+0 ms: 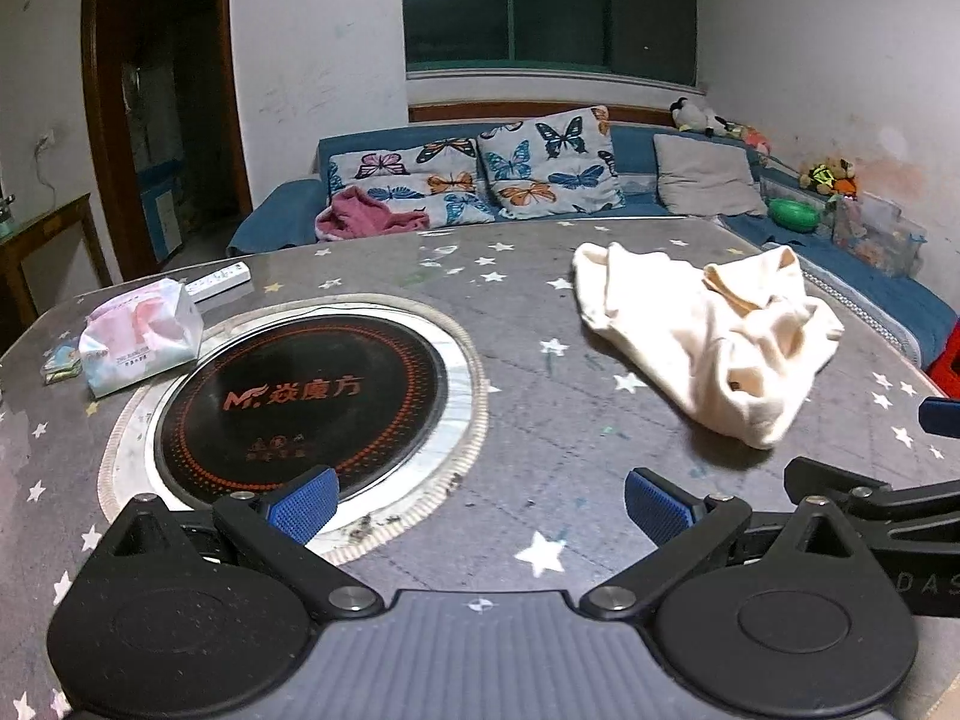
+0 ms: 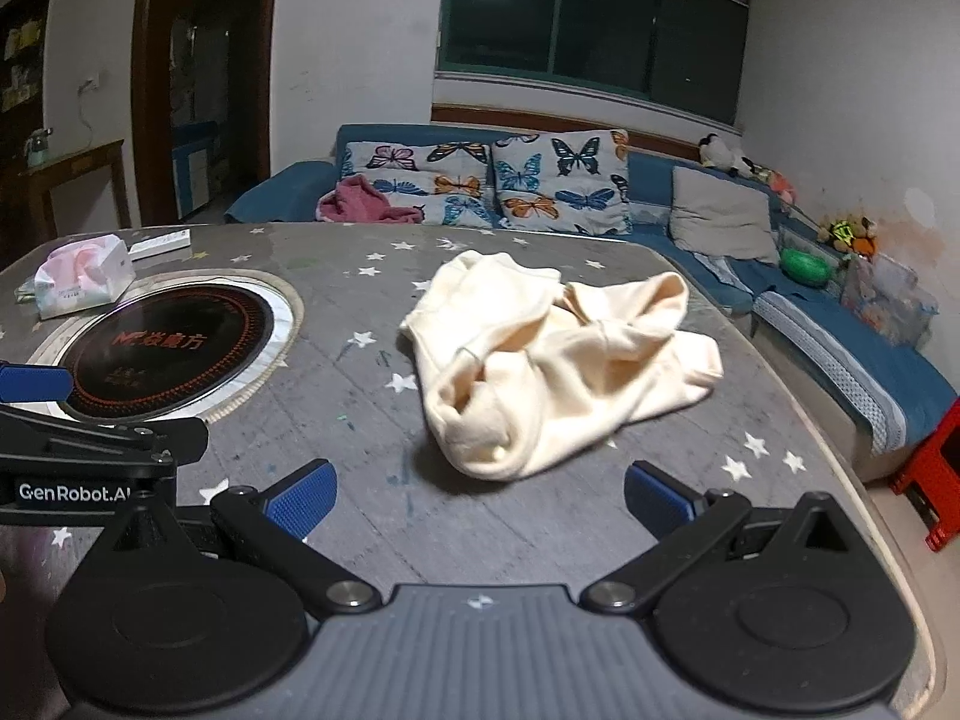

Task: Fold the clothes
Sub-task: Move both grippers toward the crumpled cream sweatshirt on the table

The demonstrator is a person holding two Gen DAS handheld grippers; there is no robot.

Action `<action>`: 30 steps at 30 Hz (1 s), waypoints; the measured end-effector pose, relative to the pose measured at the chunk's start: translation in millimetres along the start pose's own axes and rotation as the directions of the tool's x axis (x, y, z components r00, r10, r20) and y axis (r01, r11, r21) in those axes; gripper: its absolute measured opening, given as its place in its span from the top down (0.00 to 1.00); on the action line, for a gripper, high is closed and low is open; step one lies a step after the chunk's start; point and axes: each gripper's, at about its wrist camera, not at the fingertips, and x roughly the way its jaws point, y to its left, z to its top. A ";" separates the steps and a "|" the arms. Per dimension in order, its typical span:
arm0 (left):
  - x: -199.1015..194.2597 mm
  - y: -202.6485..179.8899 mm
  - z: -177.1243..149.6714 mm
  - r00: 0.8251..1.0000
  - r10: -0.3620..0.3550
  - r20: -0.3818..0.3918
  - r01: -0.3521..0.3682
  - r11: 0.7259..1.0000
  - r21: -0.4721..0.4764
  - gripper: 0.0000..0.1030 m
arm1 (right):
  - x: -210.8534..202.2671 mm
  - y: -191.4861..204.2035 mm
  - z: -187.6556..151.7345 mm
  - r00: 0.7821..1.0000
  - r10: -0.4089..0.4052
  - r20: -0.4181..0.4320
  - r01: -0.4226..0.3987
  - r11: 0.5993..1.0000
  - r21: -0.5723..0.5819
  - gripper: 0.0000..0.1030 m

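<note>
A crumpled cream garment (image 1: 702, 342) lies in a heap on the grey star-patterned table (image 1: 540, 408). It also shows in the right wrist view (image 2: 552, 360), just ahead of my right gripper (image 2: 480, 501). My left gripper (image 1: 480, 504) is open and empty above the table, left of the garment. My right gripper is open and empty, close to the garment's near edge without touching it. The right gripper's body shows at the right edge of the left wrist view (image 1: 870, 498). The left gripper's body shows at the left edge of the right wrist view (image 2: 90, 444).
A round black induction cooktop (image 1: 300, 402) is set into the table at left. A tissue pack (image 1: 141, 336) and a white remote (image 1: 219, 279) lie beyond it. A blue sofa (image 2: 660, 192) with butterfly cushions and a pink cloth stands behind the table. A red stool (image 2: 936, 480) stands at right.
</note>
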 end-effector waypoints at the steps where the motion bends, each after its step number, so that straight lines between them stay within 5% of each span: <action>1: 0.0 0.2 0.1 1.000 -0.001 -0.001 0.001 1.000 -0.005 0.00 | 0.0 0.7 -0.1 1.000 0.001 0.000 -0.001 1.000 -0.002 0.00; 23: -29.4 -16.5 -1.9 0.999 -0.044 0.008 0.044 0.999 -0.008 0.00 | -38.4 -18.0 -14.8 0.999 -0.045 0.010 0.045 0.999 0.003 0.00; 27: -36.4 -20.7 -2.8 0.999 0.027 0.047 -0.029 0.999 0.024 0.00 | -44.6 -20.0 -16.2 0.998 -0.054 0.013 0.054 0.999 -0.005 0.00; 30: -37.6 -17.5 0.0 0.999 -0.030 0.016 0.030 0.999 0.016 0.00 | -49.0 -23.5 -16.0 0.999 -0.044 0.017 0.044 0.999 -0.010 0.00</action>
